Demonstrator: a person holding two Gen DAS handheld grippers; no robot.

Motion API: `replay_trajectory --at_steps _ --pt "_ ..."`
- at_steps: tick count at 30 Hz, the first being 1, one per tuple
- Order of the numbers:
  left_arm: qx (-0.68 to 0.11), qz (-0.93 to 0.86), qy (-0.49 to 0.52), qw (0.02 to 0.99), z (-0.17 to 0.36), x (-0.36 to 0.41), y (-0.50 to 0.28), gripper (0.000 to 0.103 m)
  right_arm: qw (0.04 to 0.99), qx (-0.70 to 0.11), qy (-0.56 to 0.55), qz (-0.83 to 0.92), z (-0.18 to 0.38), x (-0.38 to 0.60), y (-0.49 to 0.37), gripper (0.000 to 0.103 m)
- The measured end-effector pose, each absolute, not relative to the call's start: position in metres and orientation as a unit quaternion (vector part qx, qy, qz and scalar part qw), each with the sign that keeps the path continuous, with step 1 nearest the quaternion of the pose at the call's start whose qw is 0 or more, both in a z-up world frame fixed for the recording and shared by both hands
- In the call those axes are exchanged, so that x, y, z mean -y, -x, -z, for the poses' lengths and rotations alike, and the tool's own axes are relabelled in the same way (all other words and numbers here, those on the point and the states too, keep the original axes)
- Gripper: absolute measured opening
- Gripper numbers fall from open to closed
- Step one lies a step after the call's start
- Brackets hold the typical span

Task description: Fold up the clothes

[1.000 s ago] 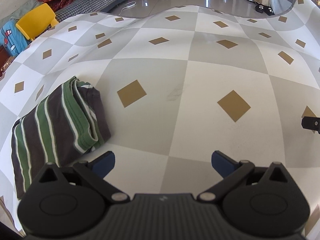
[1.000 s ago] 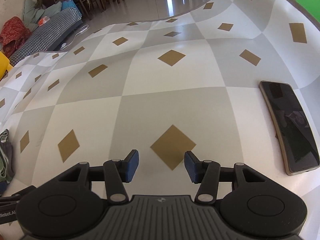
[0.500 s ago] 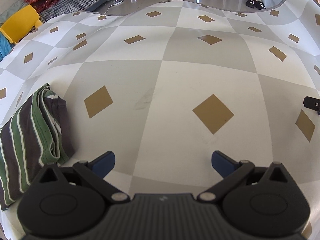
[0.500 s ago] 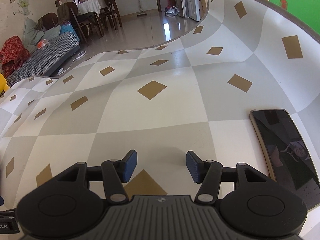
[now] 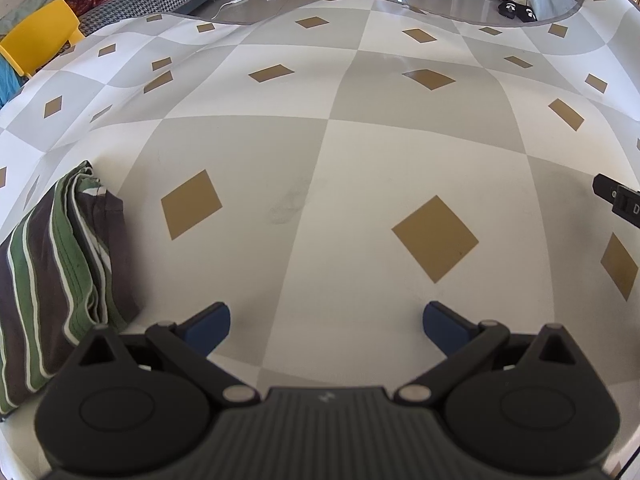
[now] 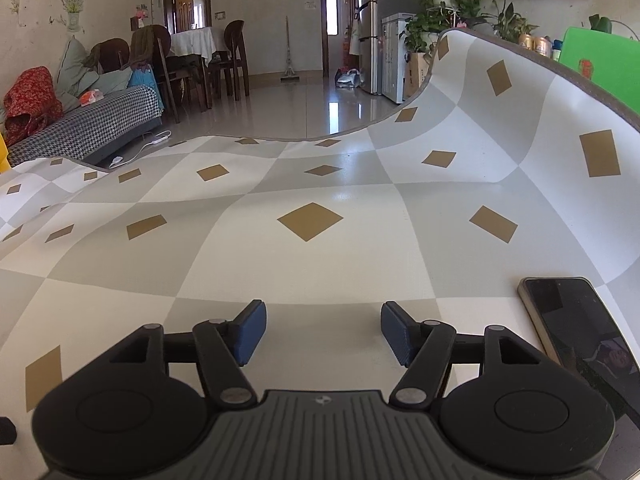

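A folded garment (image 5: pixel 56 276) with dark, green and white stripes lies on the checkered tablecloth (image 5: pixel 320 160) at the left of the left wrist view. My left gripper (image 5: pixel 326 326) hovers just right of it, jaws wide open with nothing between them. In the right wrist view my right gripper (image 6: pixel 322 332) stands above bare cloth, its jaws opening and nothing between them; the garment is out of that view. A black part of the right gripper (image 5: pixel 620 202) shows at the right edge of the left wrist view.
A dark phone (image 6: pixel 584 340) lies on the table right of my right gripper. Beyond the table's far edge are a tiled floor, a checked sofa (image 6: pixel 88 128), a yellow chair (image 5: pixel 40 44), and a green board (image 6: pixel 600 68) at the right.
The right gripper's jaws have widened and its view has tilted up from the table toward the room. The left gripper shifted right of the garment, then held still.
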State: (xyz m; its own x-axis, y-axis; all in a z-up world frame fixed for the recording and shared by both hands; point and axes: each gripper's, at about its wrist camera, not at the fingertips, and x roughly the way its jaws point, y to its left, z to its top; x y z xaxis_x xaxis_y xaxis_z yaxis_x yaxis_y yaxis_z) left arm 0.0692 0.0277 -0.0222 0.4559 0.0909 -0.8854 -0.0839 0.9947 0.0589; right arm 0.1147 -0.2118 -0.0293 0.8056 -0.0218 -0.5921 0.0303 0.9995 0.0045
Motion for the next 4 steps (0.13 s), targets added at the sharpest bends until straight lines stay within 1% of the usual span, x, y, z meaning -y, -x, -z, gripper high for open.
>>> replay_trajectory --at_steps 4 --pt "-0.518 -0.052 -0.008 0.854 0.0217 -0.0262 -0.0695 0.103 0.947 -0.319 0.024 0.012 0.0318 0.2024 -0.1194 0.074"
